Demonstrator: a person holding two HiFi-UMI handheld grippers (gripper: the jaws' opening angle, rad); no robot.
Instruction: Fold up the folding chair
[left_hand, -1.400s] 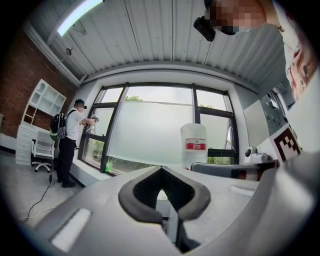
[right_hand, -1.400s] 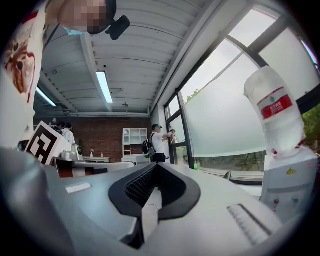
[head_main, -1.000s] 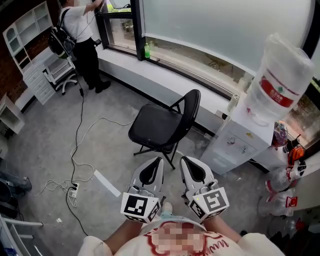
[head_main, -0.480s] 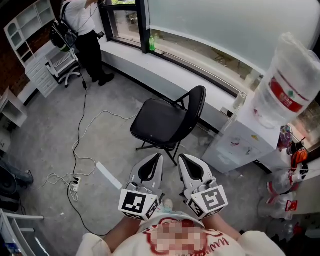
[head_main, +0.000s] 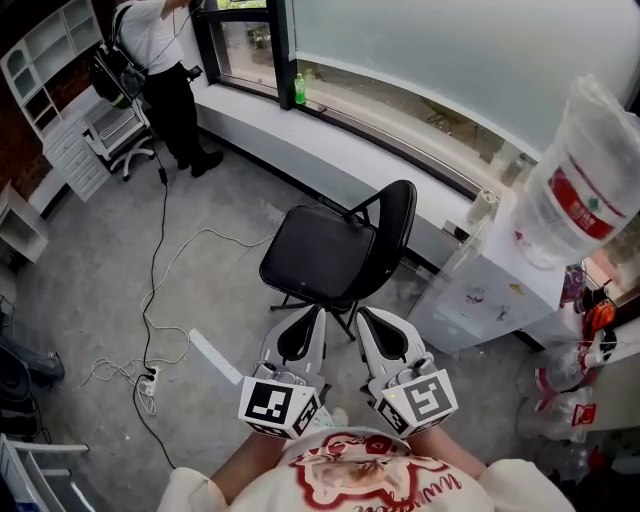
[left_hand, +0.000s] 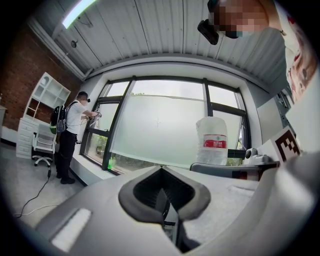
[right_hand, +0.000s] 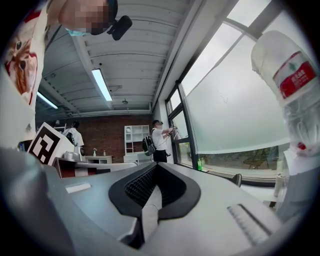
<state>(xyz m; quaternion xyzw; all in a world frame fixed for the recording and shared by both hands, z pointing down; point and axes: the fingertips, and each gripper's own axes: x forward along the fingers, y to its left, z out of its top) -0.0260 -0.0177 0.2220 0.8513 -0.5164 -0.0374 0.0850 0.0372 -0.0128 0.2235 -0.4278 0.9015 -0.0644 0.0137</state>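
In the head view the black folding chair (head_main: 320, 255) stands unfolded on the grey floor, seat flat, its rounded backrest (head_main: 397, 232) toward the window wall. Both grippers are held level, side by side, just short of the seat's near edge. The left gripper (head_main: 311, 314) is shut and holds nothing. The right gripper (head_main: 369, 316) is likewise shut and empty. Neither touches the chair. The left gripper view shows its jaws (left_hand: 161, 169) met at the tip. From the right gripper (right_hand: 156, 166), the top of the chair's backrest (right_hand: 236, 179) peeks over its body.
A white water dispenser (head_main: 480, 295) with a big bottle (head_main: 590, 190) stands right of the chair. Cables (head_main: 160, 290) and a power strip (head_main: 148, 380) lie on the floor at left. A person (head_main: 165, 70) stands at the far window by a white shelf (head_main: 50, 60).
Both grippers have moved forward toward the chair, which now sits closer to their tips in the head view. Both stay shut.
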